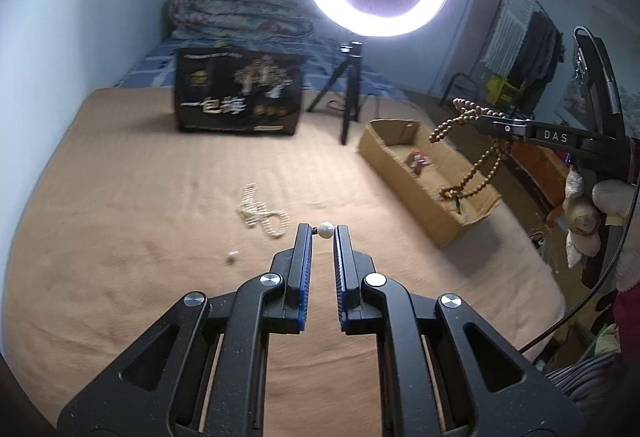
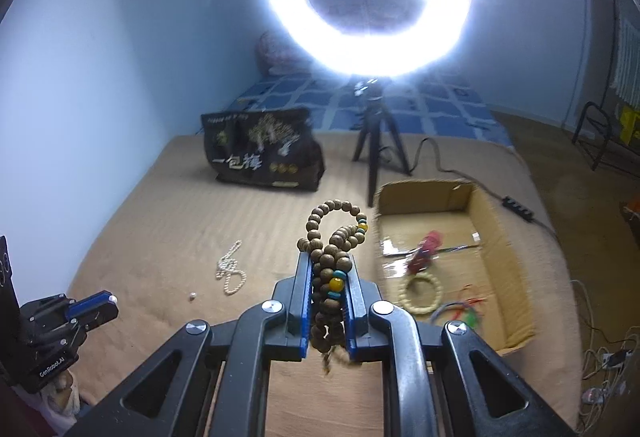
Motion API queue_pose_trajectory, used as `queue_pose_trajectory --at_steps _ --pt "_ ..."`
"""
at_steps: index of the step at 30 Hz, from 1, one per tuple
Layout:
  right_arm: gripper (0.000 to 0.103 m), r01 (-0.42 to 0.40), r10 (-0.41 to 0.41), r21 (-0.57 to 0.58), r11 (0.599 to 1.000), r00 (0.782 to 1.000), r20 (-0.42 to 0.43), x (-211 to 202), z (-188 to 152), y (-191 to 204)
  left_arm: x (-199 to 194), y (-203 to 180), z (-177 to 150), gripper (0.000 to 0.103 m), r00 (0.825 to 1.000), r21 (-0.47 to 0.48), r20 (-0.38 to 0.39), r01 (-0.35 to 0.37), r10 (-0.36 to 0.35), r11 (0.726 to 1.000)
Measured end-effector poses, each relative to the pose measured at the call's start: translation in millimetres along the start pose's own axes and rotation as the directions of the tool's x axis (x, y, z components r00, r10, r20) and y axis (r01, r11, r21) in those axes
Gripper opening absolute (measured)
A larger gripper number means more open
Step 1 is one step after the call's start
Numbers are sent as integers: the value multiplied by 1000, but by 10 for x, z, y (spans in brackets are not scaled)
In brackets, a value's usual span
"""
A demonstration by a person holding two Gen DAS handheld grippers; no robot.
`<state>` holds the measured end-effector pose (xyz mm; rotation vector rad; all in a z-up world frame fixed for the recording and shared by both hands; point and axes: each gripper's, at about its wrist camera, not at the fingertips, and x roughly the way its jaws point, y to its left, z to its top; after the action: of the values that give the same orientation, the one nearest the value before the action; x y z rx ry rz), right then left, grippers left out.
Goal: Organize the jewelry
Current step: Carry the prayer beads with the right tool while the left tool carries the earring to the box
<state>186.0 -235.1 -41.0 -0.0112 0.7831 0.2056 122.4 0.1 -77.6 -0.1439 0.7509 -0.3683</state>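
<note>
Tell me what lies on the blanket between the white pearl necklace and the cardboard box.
Nothing rests there: between the pearl necklace and the cardboard box the tan blanket is bare. In the right wrist view the held wooden beads hang in front, partly covering it.

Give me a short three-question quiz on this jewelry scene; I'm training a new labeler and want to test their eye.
1. True or false: the right gripper is shut on the wooden beads.
2. What sits between the left gripper's fingertips?
A. a red tassel
B. a pearl
C. nothing
3. Fill in: the pearl necklace lies on the ____, outside the box.

Key:
1. True; strands hang out both ends of the jaws.
2. B, the pearl at the tips.
3. Blanket; a second loose pearl lies near it.
</note>
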Motion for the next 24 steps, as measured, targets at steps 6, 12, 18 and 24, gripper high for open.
queue_pose_trajectory --at_steps 6,12,18,24 --pt "11 40 -41 24 999 999 18 -168 28 -416 293 -471 166 9 998 35 -8 60 -60 998" --pt "11 79 -81 70 994 996 22 -188 67 -929 632 -887 320 9 996 82 -19 89 -88 993" --pt "11 108 -111 102 989 993 26 -72 157 -1342 1007 -1215 465 9 994 124 -35 110 -107 986" --pt "11 110 -113 115 987 993 17 153 261 -1560 1350 -1384 546 9 992 131 -52 120 -114 984"
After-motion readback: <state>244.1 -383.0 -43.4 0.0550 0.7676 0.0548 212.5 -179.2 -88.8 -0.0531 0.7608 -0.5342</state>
